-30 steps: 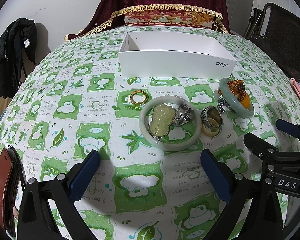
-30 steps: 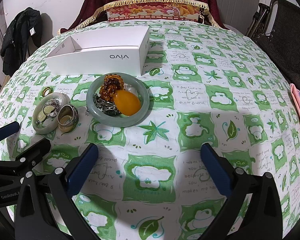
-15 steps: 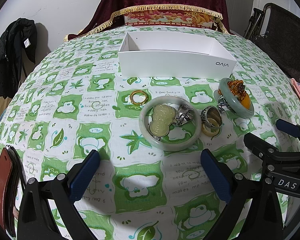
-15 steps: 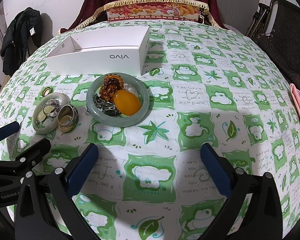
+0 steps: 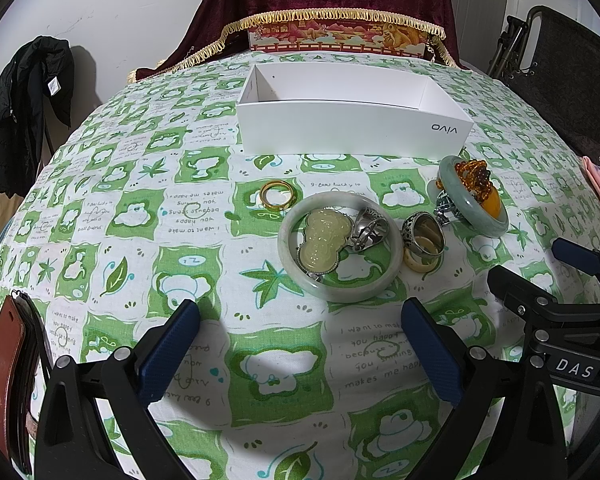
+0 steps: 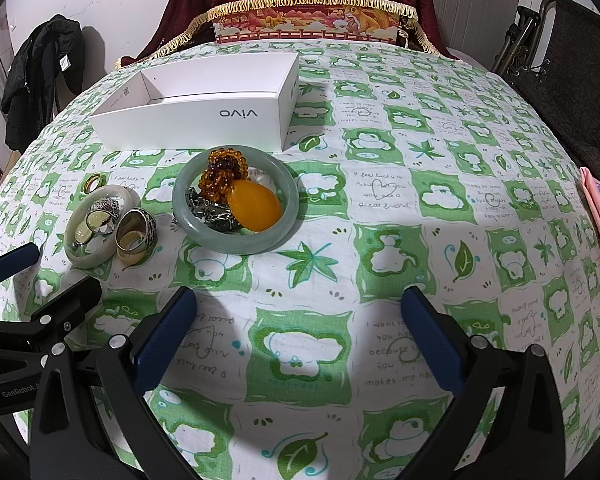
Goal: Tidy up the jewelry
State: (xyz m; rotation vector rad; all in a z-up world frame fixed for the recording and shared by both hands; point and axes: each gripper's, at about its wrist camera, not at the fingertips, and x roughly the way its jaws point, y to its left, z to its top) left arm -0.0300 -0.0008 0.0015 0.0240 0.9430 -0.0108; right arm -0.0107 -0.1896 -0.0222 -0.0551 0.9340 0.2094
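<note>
A pale jade bangle [image 5: 340,248] lies on the tablecloth with a pale jade pendant [image 5: 324,240] and a silver ring [image 5: 369,229] inside it. A gold ring [image 5: 278,194] lies to its left, and a wide silver ring [image 5: 423,236] on a cream ring to its right. A darker green bangle [image 6: 236,206] holds an amber pendant [image 6: 254,202], amber beads [image 6: 224,168] and a silver chain. The empty white vivo box [image 5: 352,114] stands behind. My left gripper [image 5: 300,344] and right gripper [image 6: 298,328] are open, empty and short of the jewelry.
The table wears a green and white cloth [image 6: 420,184]. A brown leather item [image 5: 4,372] lies at its left edge. A black jacket [image 5: 24,116] hangs at the left, a dark chair [image 6: 572,60] stands at the right, and a decorated red box [image 5: 336,36] sits at the back.
</note>
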